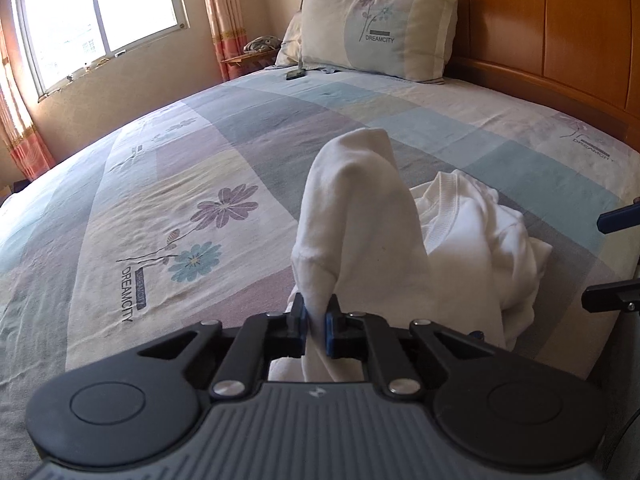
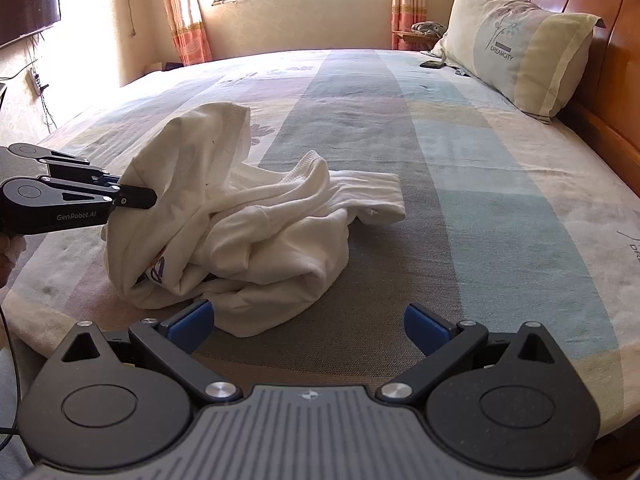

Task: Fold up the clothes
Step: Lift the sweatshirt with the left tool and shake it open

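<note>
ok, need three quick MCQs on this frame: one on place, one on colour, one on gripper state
1. Where does the garment lie?
A. on the bed
B. on the floor
C. on the pillow

2. What colour is the garment?
A. blue
B. white
C. red

3. How does the right gripper stand?
A. shut on cloth
B. shut on nothing
C. open

Key: 1 A, the garment lies crumpled on the bed. 2 B, its cloth is white. 3 C, the right gripper has its fingers wide apart with nothing between, while the left gripper pinches a fold.
</note>
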Tool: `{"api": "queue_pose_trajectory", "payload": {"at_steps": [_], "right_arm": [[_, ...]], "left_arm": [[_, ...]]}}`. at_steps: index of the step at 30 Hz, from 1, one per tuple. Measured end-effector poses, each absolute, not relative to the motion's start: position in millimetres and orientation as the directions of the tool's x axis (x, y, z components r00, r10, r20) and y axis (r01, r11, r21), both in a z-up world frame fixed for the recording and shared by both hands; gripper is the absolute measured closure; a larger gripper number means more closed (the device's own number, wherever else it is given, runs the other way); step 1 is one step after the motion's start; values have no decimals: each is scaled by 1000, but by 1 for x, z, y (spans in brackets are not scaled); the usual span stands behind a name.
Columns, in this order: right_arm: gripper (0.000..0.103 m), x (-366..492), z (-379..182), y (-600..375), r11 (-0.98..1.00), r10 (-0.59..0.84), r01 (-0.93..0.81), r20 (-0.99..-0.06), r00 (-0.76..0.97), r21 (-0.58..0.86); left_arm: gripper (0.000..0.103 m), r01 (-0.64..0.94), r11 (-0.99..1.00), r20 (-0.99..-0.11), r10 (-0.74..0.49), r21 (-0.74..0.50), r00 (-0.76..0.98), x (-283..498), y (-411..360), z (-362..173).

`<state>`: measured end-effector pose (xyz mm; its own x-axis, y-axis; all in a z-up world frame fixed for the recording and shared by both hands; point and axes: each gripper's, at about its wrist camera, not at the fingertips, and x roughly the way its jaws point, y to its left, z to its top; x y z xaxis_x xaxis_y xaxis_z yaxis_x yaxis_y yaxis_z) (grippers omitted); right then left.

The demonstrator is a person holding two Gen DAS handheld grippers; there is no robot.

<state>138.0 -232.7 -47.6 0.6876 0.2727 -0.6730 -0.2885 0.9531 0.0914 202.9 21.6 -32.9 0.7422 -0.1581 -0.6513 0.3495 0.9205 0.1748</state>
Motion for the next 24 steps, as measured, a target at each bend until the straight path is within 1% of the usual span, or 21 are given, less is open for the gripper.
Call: {"api": "queue_pose_trajectory", "payload": {"at_steps": [6, 10, 14, 18, 21, 24], "right_arm": [[0, 150, -37, -223, 923, 344, -372, -628, 698, 93], [0, 166, -34, -202, 871, 448, -479, -575, 685, 107], [0, 186, -52, -181, 814, 526, -557, -614, 589, 163], [0, 200, -84, -177, 814, 513, -539, -705, 490, 218], [0, 196, -96, -184, 796, 534, -560, -700, 474, 228], [0, 190, -93, -181, 781, 521, -598, -716, 464, 180]], "left_arm": [[97, 283, 946, -672, -106, 159, 733, 191, 53, -36], [97, 248, 962, -700, -97, 117, 708, 183, 74, -49], [96, 251, 965, -709, -121, 81, 695, 181, 83, -56], [92, 285, 956, -702, -159, 65, 695, 186, 81, -58], [91, 316, 947, -698, -184, 64, 692, 191, 75, -59], [90, 337, 939, -698, -196, 68, 689, 196, 72, -61]]}}
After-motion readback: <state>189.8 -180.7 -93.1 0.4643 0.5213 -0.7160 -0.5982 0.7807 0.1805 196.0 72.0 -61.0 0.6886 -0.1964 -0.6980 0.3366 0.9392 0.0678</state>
